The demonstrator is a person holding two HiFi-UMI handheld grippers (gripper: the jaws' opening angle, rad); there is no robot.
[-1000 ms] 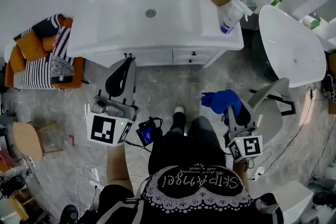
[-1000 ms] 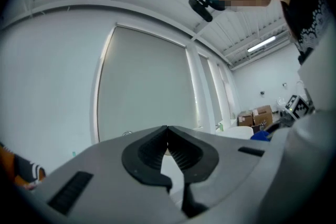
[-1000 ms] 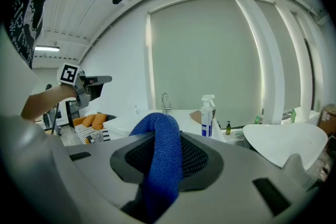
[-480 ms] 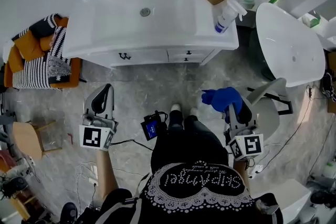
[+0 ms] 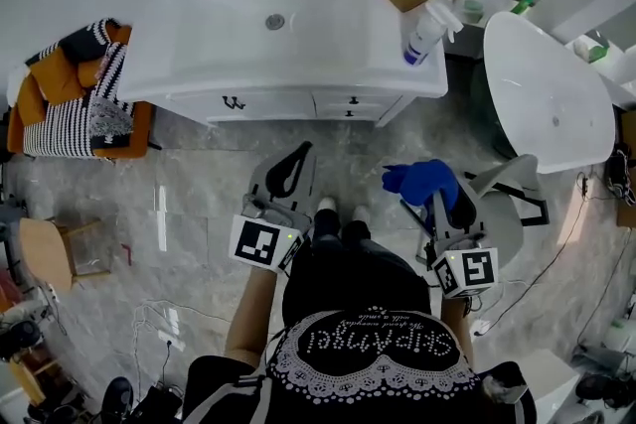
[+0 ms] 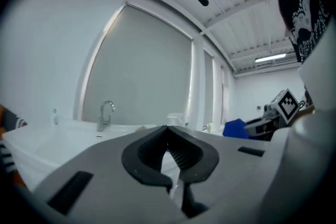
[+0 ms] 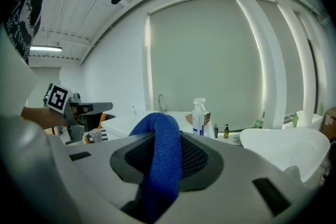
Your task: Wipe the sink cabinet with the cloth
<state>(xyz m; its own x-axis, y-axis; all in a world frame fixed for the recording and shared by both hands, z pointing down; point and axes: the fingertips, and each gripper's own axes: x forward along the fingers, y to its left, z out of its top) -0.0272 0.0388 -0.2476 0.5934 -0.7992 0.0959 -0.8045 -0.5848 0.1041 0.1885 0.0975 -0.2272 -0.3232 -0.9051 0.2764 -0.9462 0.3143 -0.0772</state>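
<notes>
The right claw (image 5: pixel 438 200) is clamped on the blue cloth (image 5: pixel 421 184), which stands up between its jaws and bunches out past the tips toward the cabinet (image 5: pixel 288 104). Claw and cloth hang over the floor, off the cabinet's front right corner and well apart from it. The left claw (image 5: pixel 296 157) is closed, tips together with nothing between them, near the middle of the cabinet's front edge. A spray bottle (image 5: pixel 422 30) stands near the cabinet top's right edge.

Bright, even indoor light throughout; both claw views bulge fisheye-style with black corners, and shadows stay soft.
</notes>
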